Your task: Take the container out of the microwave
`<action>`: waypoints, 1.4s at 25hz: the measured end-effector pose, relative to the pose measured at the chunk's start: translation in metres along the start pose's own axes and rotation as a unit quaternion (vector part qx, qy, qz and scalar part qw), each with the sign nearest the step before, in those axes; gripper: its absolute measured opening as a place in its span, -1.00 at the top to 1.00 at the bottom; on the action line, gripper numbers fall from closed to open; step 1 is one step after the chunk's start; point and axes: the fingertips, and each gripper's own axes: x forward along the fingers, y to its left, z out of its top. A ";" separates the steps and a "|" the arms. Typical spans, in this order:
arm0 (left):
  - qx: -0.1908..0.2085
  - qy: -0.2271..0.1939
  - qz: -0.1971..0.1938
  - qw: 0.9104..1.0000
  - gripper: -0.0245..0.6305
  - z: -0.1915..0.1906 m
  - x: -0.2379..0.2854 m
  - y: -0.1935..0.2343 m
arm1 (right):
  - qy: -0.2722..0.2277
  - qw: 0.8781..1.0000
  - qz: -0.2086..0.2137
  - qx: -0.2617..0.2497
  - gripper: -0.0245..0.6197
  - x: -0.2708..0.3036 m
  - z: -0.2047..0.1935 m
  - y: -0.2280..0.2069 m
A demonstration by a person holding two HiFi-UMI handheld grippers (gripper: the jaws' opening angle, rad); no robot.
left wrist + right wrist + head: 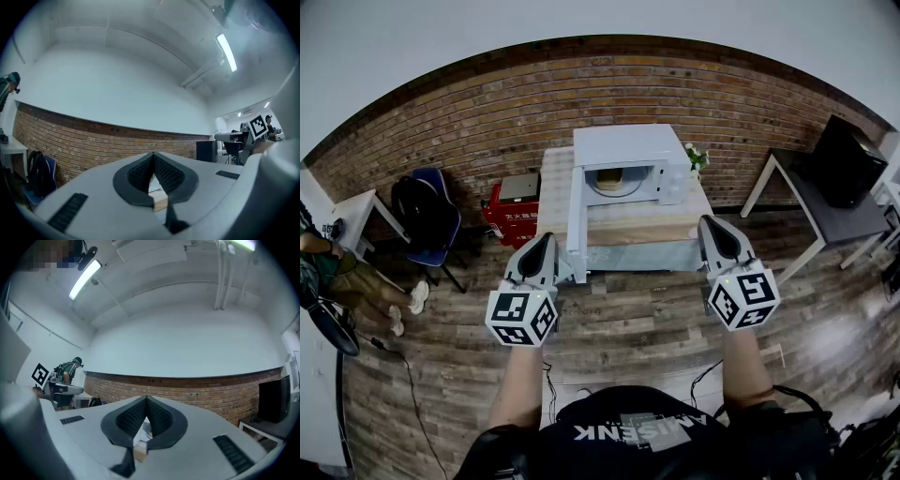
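A white microwave [628, 150] stands on a small table [647, 232] against the brick wall, in the head view. Its door [577, 225] hangs open to the left. Inside, a brownish container [612, 174] sits on the round turntable. My left gripper [546, 240] is held level in front of the open door, short of the table, shut and empty. My right gripper [709, 223] hovers by the table's right front corner, also shut with nothing in it. In the left gripper view the left gripper [153, 154] has its pads together. The right gripper [146, 399] looks the same in its own view.
A blue chair with a black backpack [427, 211] and a red box [514, 211] stand left of the table. A white desk [806, 202] with a black case [848, 159] is at the right. A small plant [697, 157] sits beside the microwave. A person [328, 262] sits far left.
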 end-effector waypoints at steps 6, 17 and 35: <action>-0.002 -0.002 0.003 1.000 0.89 -0.001 0.005 -0.003 | -0.001 1.000 0.002 -0.003 0.80 0.002 0.001 -0.006; 0.002 -0.005 0.008 1.000 0.89 0.002 0.011 -0.021 | -0.007 1.000 0.010 -0.004 0.80 -0.005 0.002 -0.015; 0.016 0.013 0.035 0.999 0.89 -0.011 0.041 -0.110 | -0.019 0.999 0.040 -0.007 0.79 -0.043 -0.012 -0.094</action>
